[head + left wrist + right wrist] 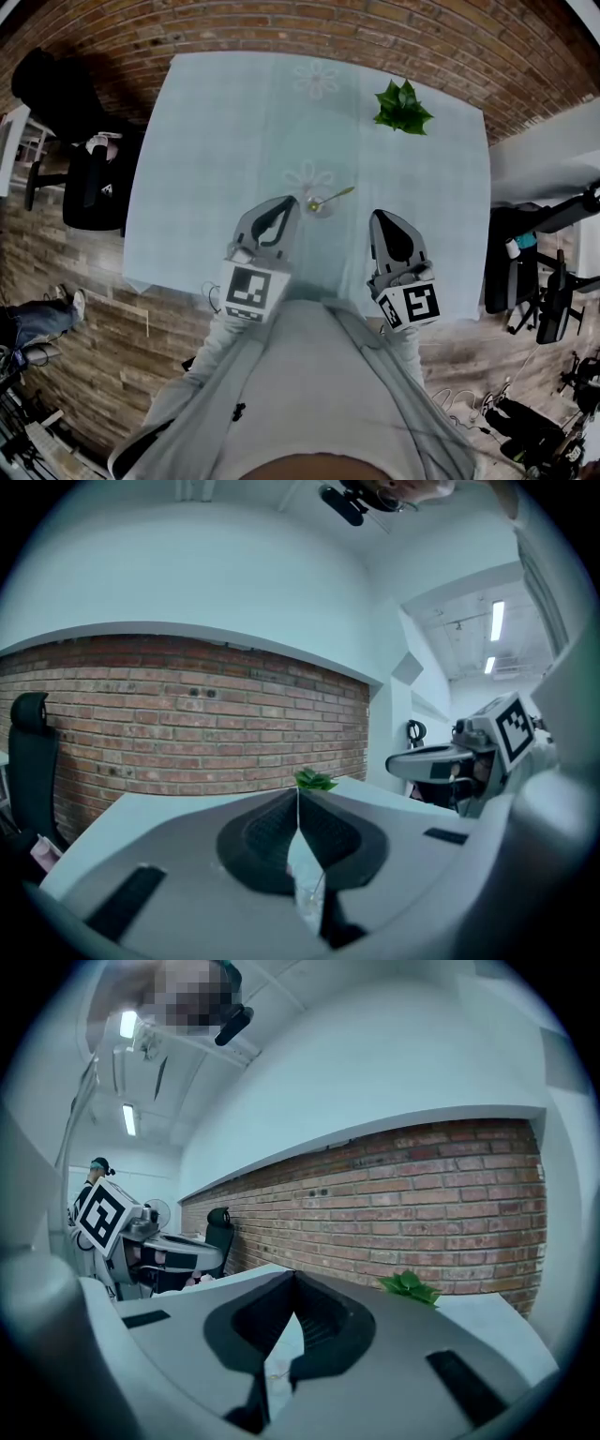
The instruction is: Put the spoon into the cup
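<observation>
Looking down from the head camera, I see my two grippers side by side over the near edge of the table (187, 141). I count two marker cubes, one on each gripper. The left gripper (290, 200) has its two jaws pressed together at the tips, and nothing is between them. The right gripper (379, 217) is the same, pinched tight and holding nothing. The jaws are dark grey with ribbed pads on the inside.

Just beside the tip of the left gripper stands one cup (321, 208). It is small and see-through. One spoon (339, 195) is in it. The spoon looks yellowish, and its thin handle leans out over the rim to the right. In the left gripper view I only get a thin slice of the cup through the gap under the closed tips. I cannot tell if that gripper touches the cup. The right gripper is near the cup but apart from it.

A smooth, pale blue cloth (225, 216) covers the table, with two faint flower shapes on it. Farther back sits one green leafy plant (403, 106), and its leaves hide whatever it stands in. Behind the table is a red brick wall (309, 23). One black chair (94, 178) stands to the left on the wooden floor (103, 328). Dark things on the right are cut off and hard to make out.
</observation>
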A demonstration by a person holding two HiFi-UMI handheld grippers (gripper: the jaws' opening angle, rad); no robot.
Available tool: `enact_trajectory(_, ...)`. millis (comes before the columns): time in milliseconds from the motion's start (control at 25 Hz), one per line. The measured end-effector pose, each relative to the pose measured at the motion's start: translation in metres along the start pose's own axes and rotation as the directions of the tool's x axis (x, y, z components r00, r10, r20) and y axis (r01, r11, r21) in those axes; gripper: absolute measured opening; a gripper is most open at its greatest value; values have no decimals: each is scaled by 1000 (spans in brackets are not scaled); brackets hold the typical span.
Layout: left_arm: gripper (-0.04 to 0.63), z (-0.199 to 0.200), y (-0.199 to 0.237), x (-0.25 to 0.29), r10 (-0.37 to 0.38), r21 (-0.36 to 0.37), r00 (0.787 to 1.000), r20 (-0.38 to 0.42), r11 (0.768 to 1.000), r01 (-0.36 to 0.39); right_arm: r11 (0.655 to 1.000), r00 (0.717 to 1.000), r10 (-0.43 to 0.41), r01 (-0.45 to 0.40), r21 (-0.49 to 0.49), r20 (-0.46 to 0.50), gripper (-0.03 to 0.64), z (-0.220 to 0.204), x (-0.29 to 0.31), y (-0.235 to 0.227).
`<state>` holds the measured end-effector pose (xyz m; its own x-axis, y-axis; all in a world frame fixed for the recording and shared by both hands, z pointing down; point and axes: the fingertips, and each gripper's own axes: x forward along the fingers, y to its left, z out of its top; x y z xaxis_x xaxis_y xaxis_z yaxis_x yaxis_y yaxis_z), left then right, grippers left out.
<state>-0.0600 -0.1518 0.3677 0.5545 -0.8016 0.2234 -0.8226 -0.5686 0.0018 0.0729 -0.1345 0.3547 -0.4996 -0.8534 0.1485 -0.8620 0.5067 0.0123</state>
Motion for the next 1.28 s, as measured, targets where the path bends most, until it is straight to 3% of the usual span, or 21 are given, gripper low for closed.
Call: enact_trajectory(1280, 20, -7, 5, -6, 16, 23, 1000, -6, 1000, -16, 1000, 1000, -8, 8, 28, 4, 15, -4, -1, -3)
